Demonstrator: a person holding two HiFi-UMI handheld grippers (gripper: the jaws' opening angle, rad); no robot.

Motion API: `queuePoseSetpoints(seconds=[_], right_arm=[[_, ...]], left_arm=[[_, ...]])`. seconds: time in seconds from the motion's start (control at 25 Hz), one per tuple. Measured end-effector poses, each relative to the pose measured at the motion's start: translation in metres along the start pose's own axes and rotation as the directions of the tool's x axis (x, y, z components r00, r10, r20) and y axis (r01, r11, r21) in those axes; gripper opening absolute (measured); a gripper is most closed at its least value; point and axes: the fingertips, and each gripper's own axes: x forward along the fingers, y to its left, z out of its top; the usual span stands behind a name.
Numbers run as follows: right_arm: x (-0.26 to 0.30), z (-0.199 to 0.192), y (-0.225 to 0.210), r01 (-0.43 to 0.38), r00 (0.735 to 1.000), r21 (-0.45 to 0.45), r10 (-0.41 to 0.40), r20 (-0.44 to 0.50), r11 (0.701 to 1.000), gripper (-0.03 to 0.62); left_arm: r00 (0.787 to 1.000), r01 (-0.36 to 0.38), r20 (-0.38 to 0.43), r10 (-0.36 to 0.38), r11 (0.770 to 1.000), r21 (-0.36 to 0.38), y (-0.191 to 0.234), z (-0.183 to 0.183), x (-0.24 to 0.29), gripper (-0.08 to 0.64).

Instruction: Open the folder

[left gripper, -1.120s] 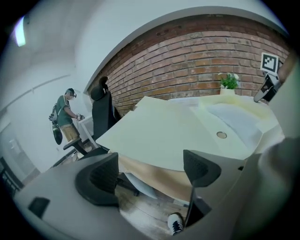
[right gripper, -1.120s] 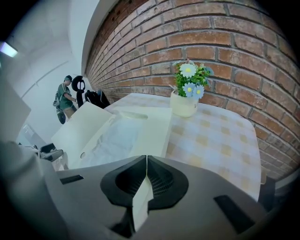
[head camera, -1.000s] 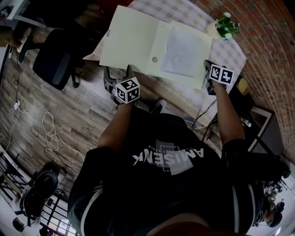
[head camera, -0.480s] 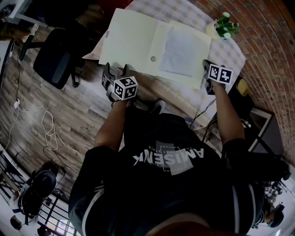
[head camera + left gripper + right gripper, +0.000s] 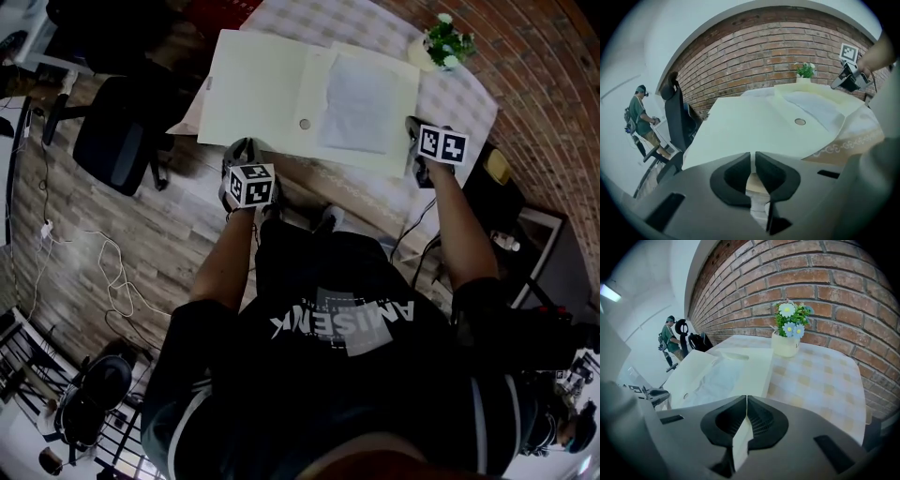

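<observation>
While the right gripper (image 5: 746,401) pinches a thin cream edge at the folder's (image 5: 258,89) near right corner, with its fingers (image 5: 761,420) pressed together on that sheet, the folder lies spread open and flat on the counter (image 5: 469,98), which wears a checked cloth. Its left flap is bare and cream. Its right half carries a pale, crinkled clear sleeve (image 5: 361,101), and a small round snap (image 5: 305,124) sits near the fold between the two.

At the counter's near side, the left gripper (image 5: 244,150) hangs just short of the near edge of the left flap, tilted downward. Its fingers (image 5: 736,176) have just been closing and now stand almost together, with only a thin slit between them. Nothing is caught in that slit; the folder lies ahead of the tips.

At the far right corner of the counter stands a small white pot of flowers (image 5: 441,42), close to the brick wall (image 5: 825,277). A dark office chair (image 5: 117,131) stands on the wooden floor to the counter's left, and another person (image 5: 642,117) stands well off in the background.
</observation>
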Motion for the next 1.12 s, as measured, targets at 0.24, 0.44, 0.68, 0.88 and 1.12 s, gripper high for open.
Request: queuePoseSetpoints(seconds=[0.24,0.44,0.68,0.88,1.12], right_arm=[[-0.001,-0.001,-0.003,-0.008,1.0,0.013,0.008,0.016,1.0,0.044],[-0.001,-0.002,-0.004,-0.01,1.0,0.038,0.009,0.029,0.999,0.043],[-0.002,-0.002,-0.007,-0.003,0.999,0.07,0.0,0.048,0.998,0.043],[-0.001,-0.001,-0.007,0.006,0.998,0.096,-0.012,0.065,0.995,0.043],[-0.004,-0.005,-0.007,0.042,0.999,0.088,-0.043,0.01,0.995,0.043]], left_arm=[[0.993,0.104,-0.038,-0.111,0.985,-0.136,-0.003,-0.003,0.005,0.038],[0.977,0.181,-0.093,-0.19,0.978,-0.102,-0.006,-0.004,0.007,0.038],[0.95,0.244,-0.173,-0.261,0.963,-0.116,-0.011,-0.011,0.01,0.037],[0.953,0.267,-0.117,-0.28,0.956,-0.121,-0.003,0.008,-0.001,0.037],[0.928,0.343,-0.115,-0.355,0.933,-0.112,-0.004,0.011,-0.009,0.035]])
